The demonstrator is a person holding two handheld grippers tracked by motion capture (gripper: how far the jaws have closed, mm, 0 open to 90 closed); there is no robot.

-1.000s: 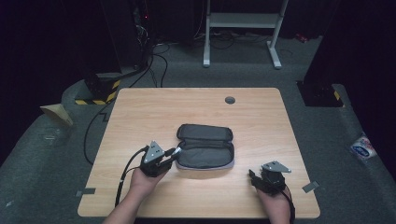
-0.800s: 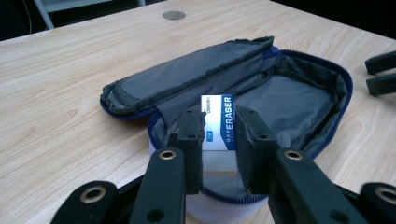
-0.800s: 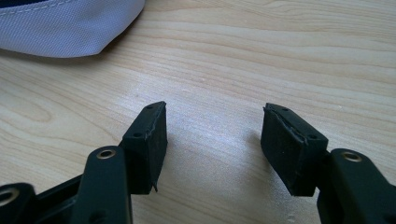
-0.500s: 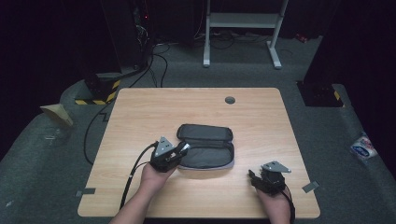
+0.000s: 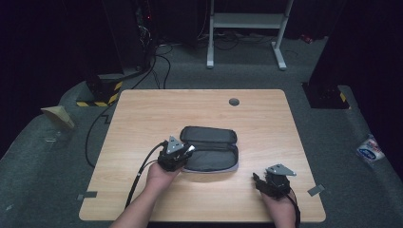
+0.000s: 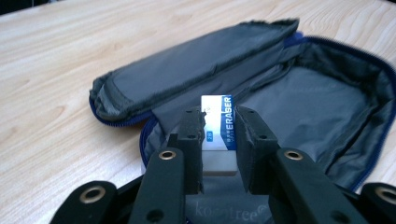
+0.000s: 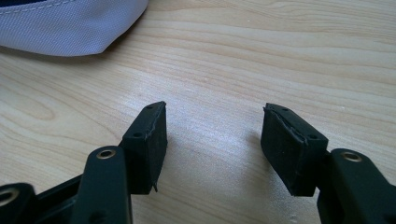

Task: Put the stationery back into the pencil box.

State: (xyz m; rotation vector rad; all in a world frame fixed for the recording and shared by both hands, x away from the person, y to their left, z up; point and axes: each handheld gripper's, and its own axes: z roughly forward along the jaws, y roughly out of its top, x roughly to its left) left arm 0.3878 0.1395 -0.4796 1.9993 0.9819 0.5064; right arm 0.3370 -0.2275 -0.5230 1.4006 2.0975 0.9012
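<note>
Two hand-held grippers at a wooden table (image 5: 142, 118), high view: left gripper (image 5: 183, 153) at the near left edge of an open dark pencil case (image 5: 209, 148) lying mid-table; right gripper (image 5: 259, 179) near the front right, well apart from the case.

Left gripper view: jaws pinching a white eraser (image 6: 217, 135) with a blue printed sleeve, held above the case's grey lining (image 6: 299, 107), lid flap folded back.

Right gripper view: jaws spread wide over bare wood (image 7: 280, 56), nothing between them; the case's pale grey outer edge (image 7: 70, 28) at upper left.
</note>
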